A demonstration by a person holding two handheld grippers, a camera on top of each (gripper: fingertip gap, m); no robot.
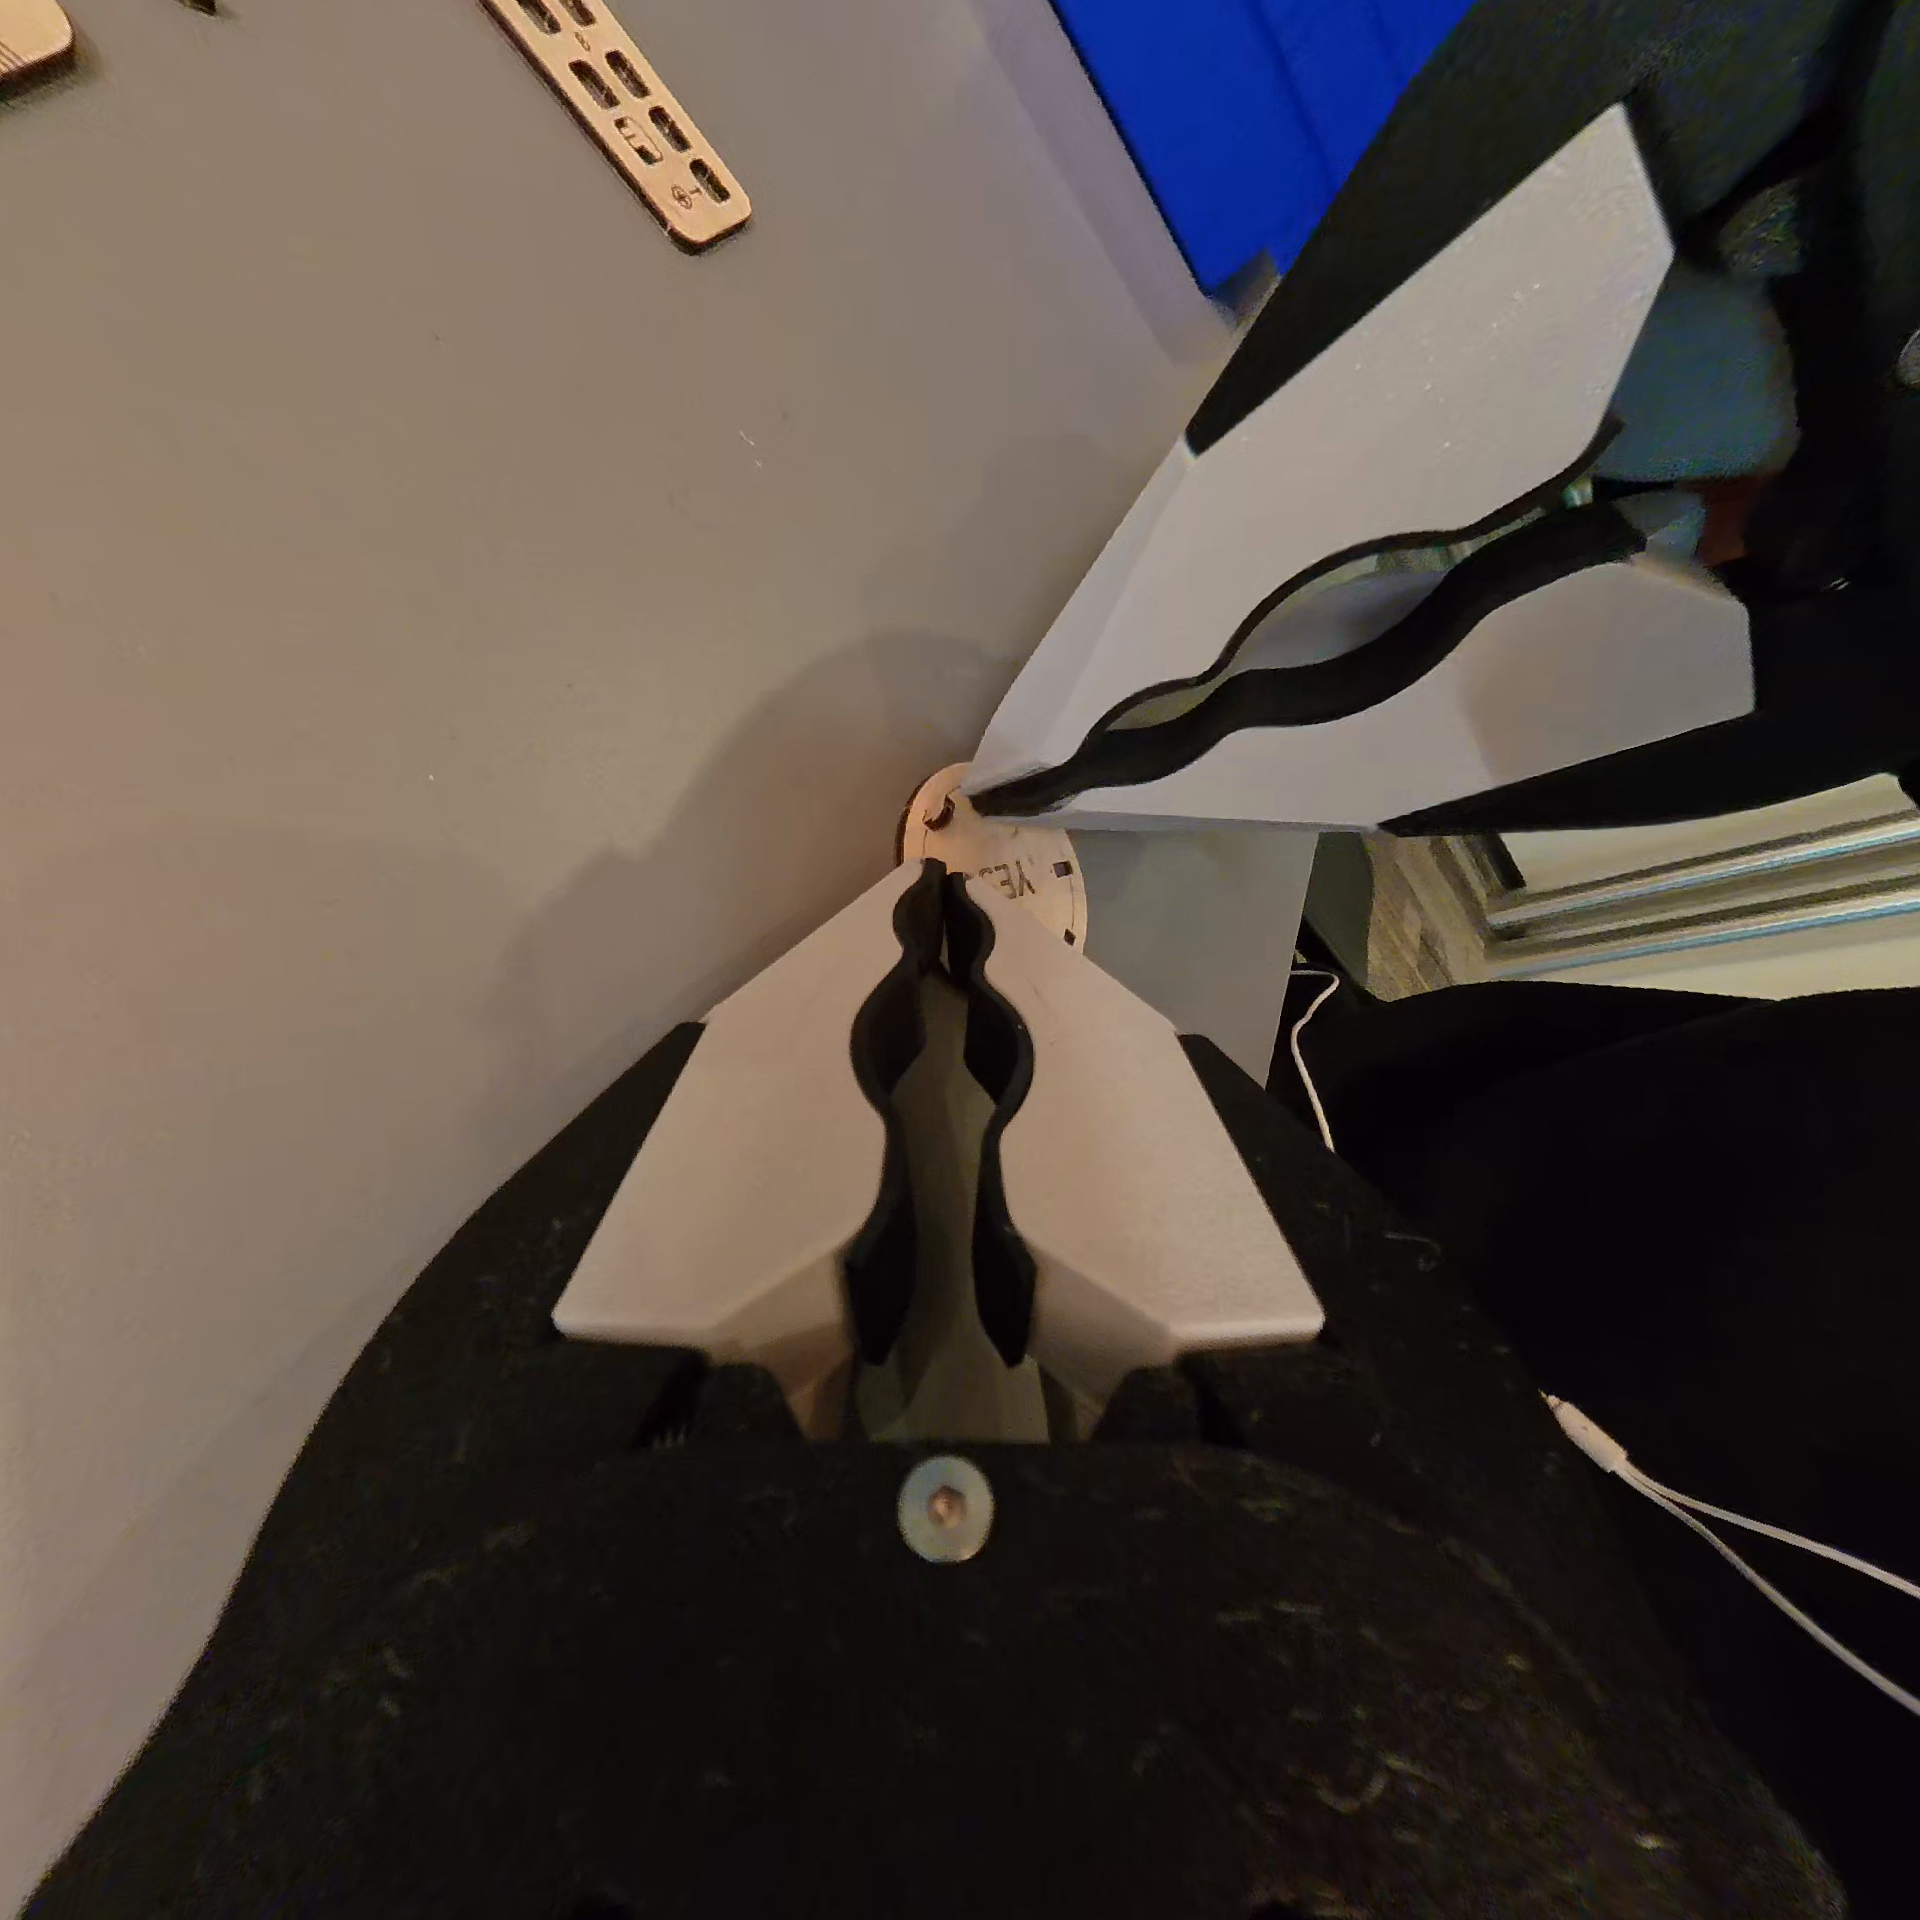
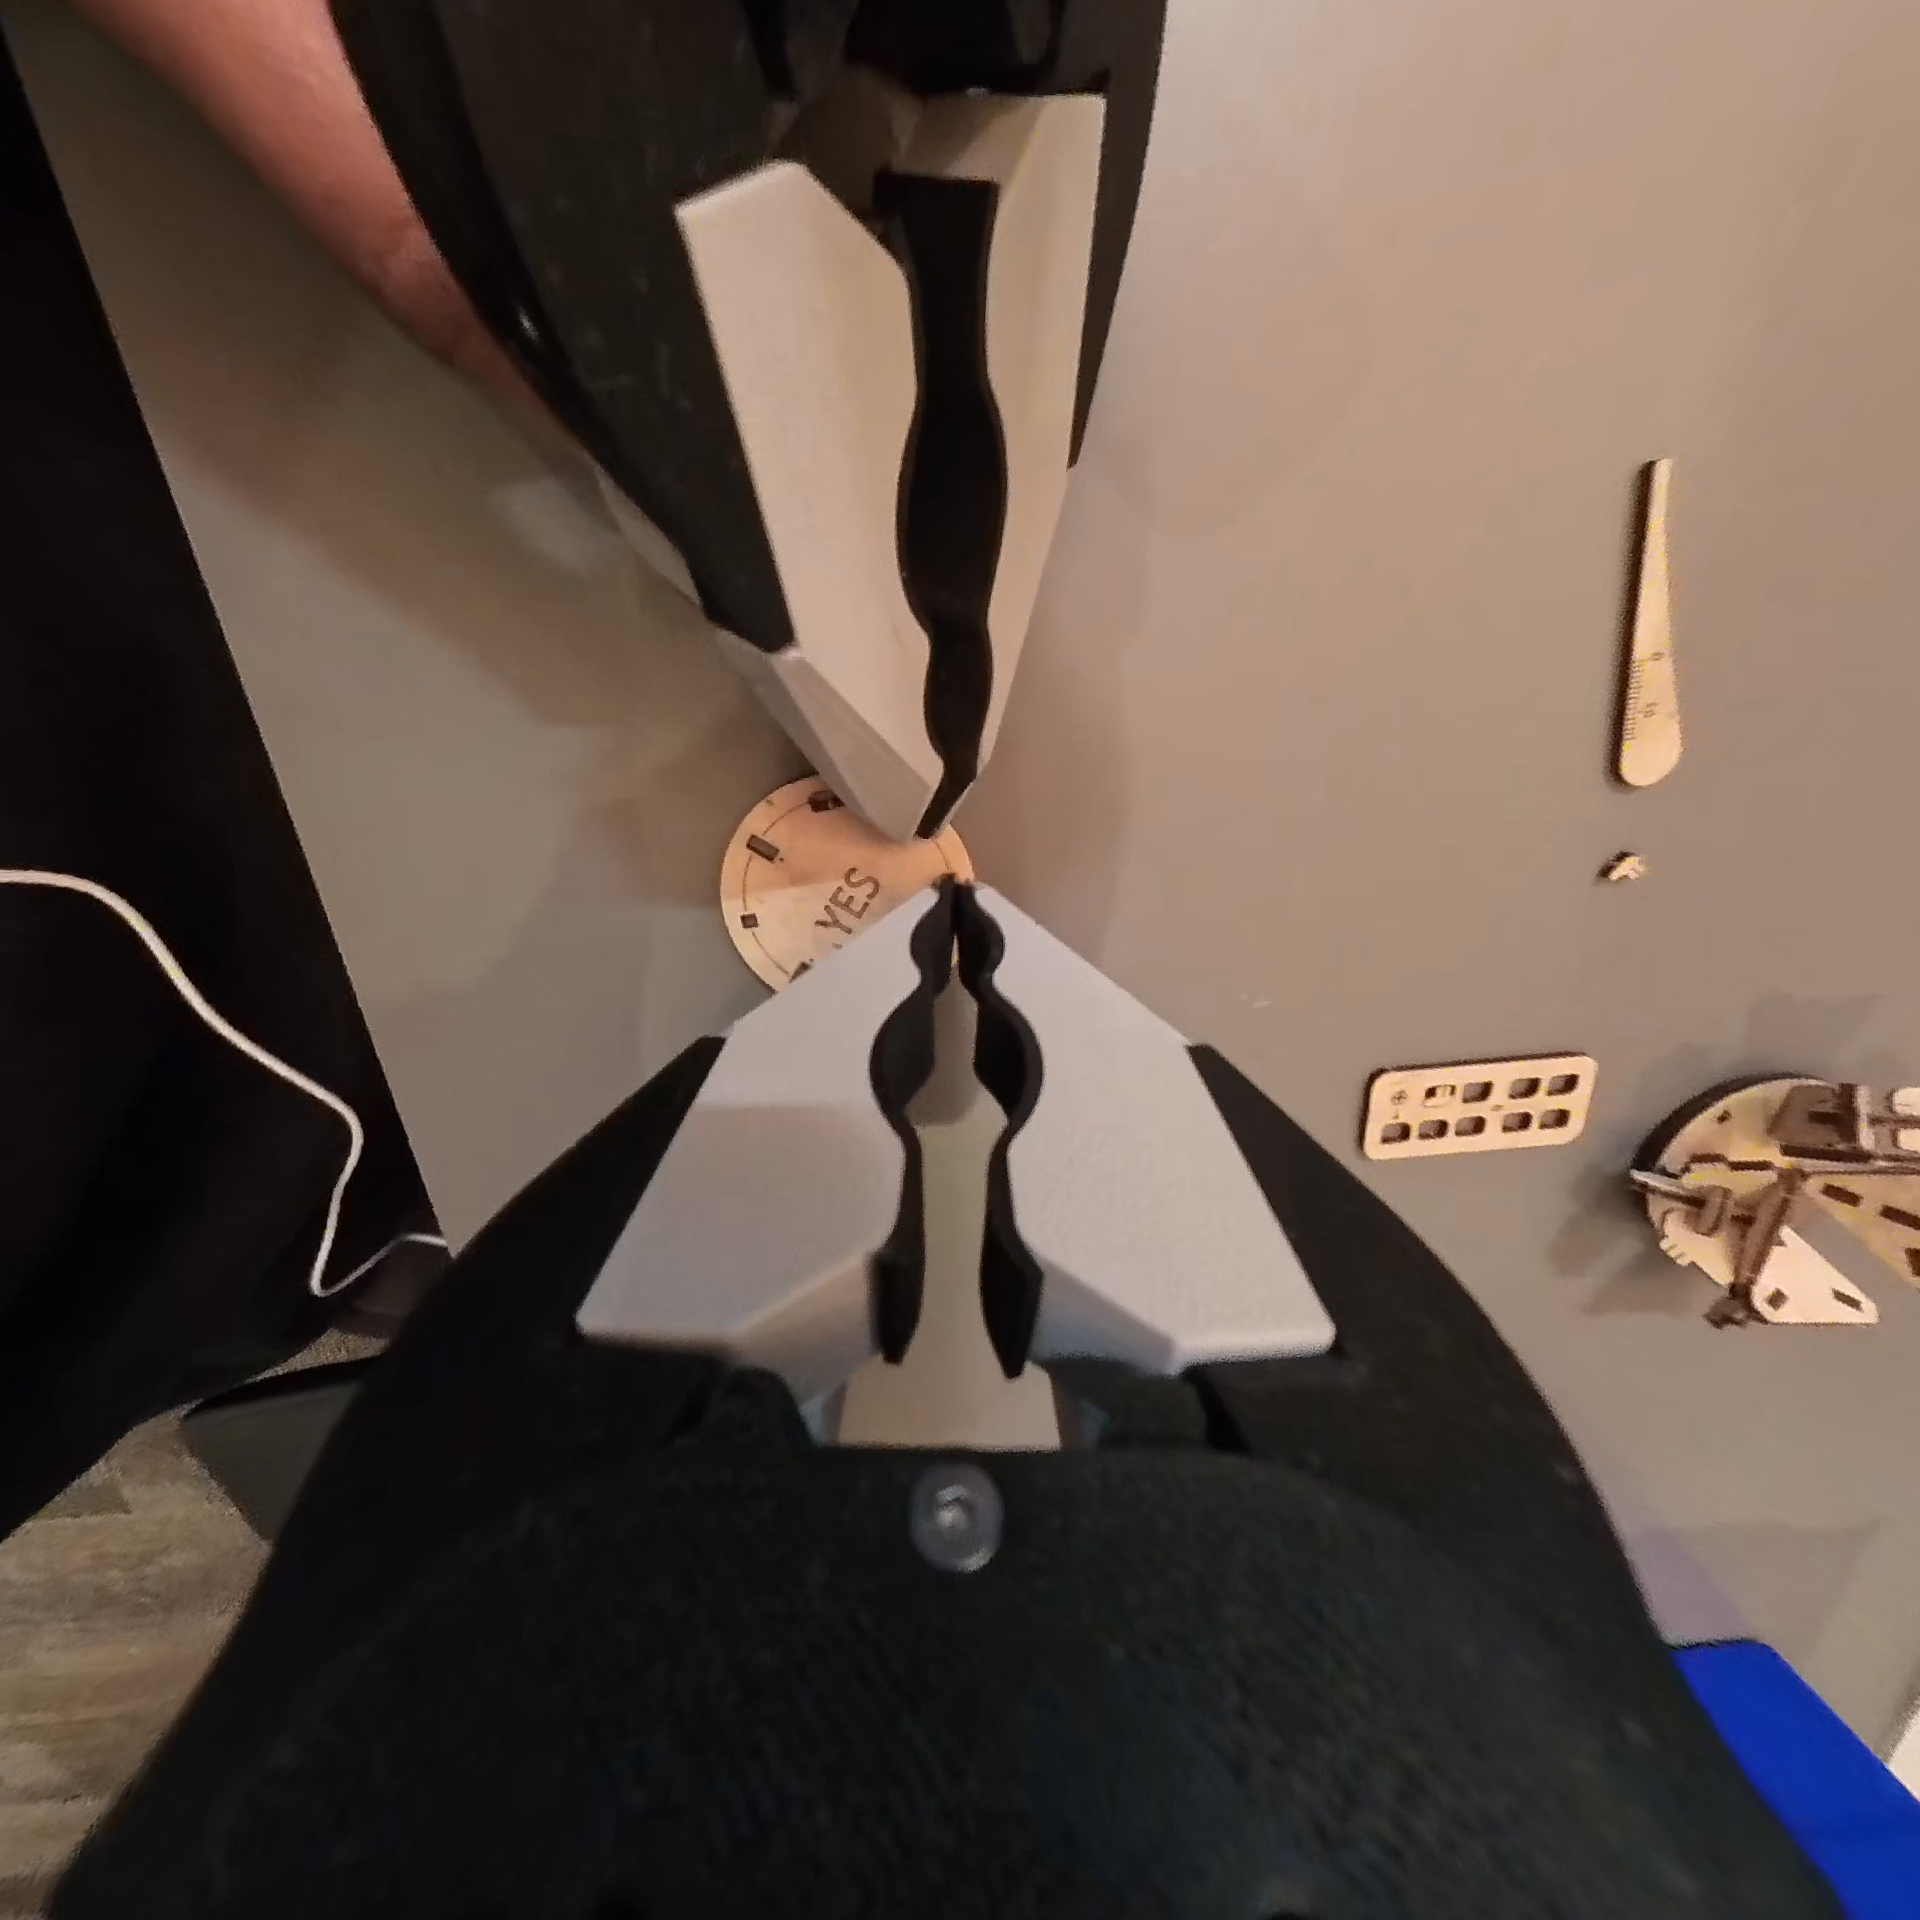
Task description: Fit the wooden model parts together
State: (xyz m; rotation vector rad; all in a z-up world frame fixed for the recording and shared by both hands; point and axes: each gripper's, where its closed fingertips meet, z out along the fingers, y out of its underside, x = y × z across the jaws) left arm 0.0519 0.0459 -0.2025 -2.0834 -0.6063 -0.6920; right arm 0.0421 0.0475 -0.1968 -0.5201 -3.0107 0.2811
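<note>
A round wooden disc (image 1: 1023,878) with engraved marks lies flat on the grey table (image 1: 416,623), close to the table's edge. It also shows in the right wrist view (image 2: 800,883). My left gripper (image 1: 938,883) is shut, with its tips resting on the disc near its rim. It comes in from the top in the right wrist view (image 2: 928,828). My right gripper (image 2: 951,886) is shut too, its tips at a small dark spot (image 1: 940,816) on the disc's rim. It enters from the upper right in the left wrist view (image 1: 982,800). The two grippers' tips are close together.
On the table lie a slotted wooden plate (image 2: 1481,1107), a long wooden paddle-shaped piece (image 2: 1652,623), a tiny wooden piece (image 2: 1621,865) and a partly built wooden model (image 2: 1787,1216). A white cable (image 2: 260,1039) hangs beyond the table's edge. A blue object (image 2: 1808,1766) sits nearby. The tips of both grippers are at nearly the same place. The slotted wooden plate (image 2: 1481,1107) is about 15 cm from both grippers' fingertips. Look for it in the left wrist view (image 1: 611,76) too.
</note>
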